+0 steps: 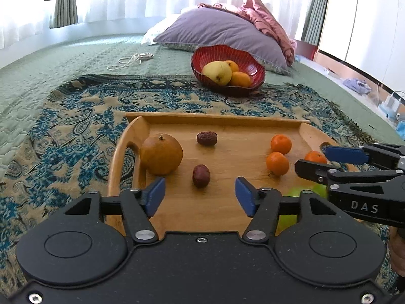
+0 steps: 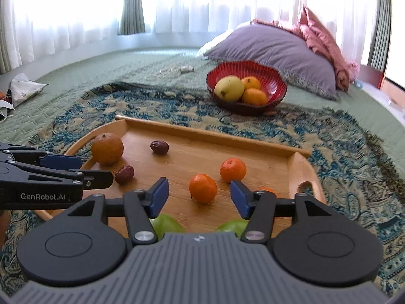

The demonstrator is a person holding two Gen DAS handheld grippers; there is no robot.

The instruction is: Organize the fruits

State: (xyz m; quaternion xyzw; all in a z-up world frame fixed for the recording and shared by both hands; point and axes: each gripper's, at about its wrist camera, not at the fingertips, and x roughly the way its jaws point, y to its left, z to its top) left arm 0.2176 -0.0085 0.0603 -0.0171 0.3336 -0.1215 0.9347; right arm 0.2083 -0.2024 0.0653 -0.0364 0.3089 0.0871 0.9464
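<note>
A wooden tray (image 1: 227,119) (image 2: 202,133) lies on a patterned cloth. On it are a large brownish orange (image 1: 162,154) (image 2: 107,148), two dark red dates (image 1: 207,138) (image 1: 201,175) (image 2: 159,147) (image 2: 124,174), three small mandarins (image 1: 281,144) (image 1: 277,163) (image 1: 315,157) (image 2: 233,169) (image 2: 203,188) and two green fruits (image 2: 167,224) (image 2: 234,225), partly hidden under the grippers. A red bowl (image 1: 249,59) (image 2: 277,76) behind the tray holds a yellow pear and two oranges. My left gripper (image 1: 200,196) is open and empty over the tray's near edge. My right gripper (image 2: 197,195) is open and empty above the green fruits.
A purple pillow (image 1: 217,29) (image 2: 273,48) and pink quilt (image 1: 268,17) lie behind the bowl. A cord with a small object (image 1: 134,59) lies on the green bedspread. A crumpled bag (image 2: 24,88) is at far left. Clutter sits beside the bed at right (image 1: 359,84).
</note>
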